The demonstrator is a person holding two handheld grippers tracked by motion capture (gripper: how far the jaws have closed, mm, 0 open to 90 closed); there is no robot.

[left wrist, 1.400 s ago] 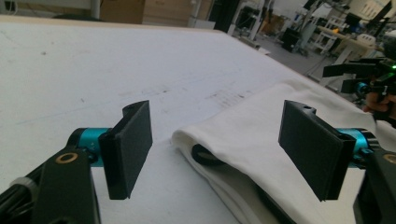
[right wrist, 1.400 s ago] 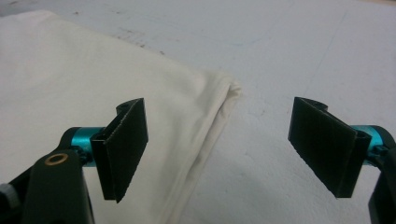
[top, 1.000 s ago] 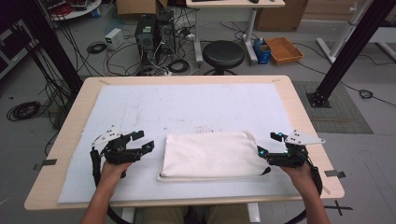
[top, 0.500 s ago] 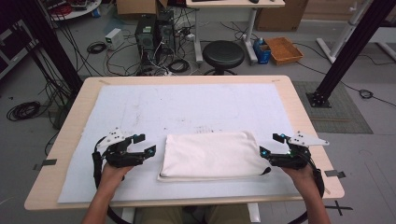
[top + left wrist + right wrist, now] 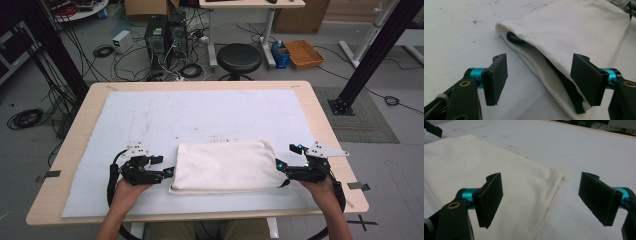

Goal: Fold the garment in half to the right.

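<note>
Folded white cloth (image 5: 226, 166): lies flat on the pale mat (image 5: 200, 115) that covers the wooden table (image 5: 320, 115), towards the person's edge, between the two grippers. A dark item shows inside the open layers at its left edge in the left gripper view; what it is cannot be told.

Left gripper (image 5: 167, 173): held level at the cloth's left edge. Jaws stand wide and have just been closing a little. In the left gripper view (image 5: 540, 80) the layered edge of the cloth (image 5: 574, 32) runs between the two black jaws; the right-hand jaw sits over the cloth, the other over bare mat. The pads are not pressing on it; whether one touches the fabric cannot be told.

Right gripper (image 5: 281, 167): held level at the cloth's right edge. Jaws wide apart. In the right gripper view (image 5: 547, 200) the cloth's corner (image 5: 499, 170) lies between and below them, nothing clamped.
</note>
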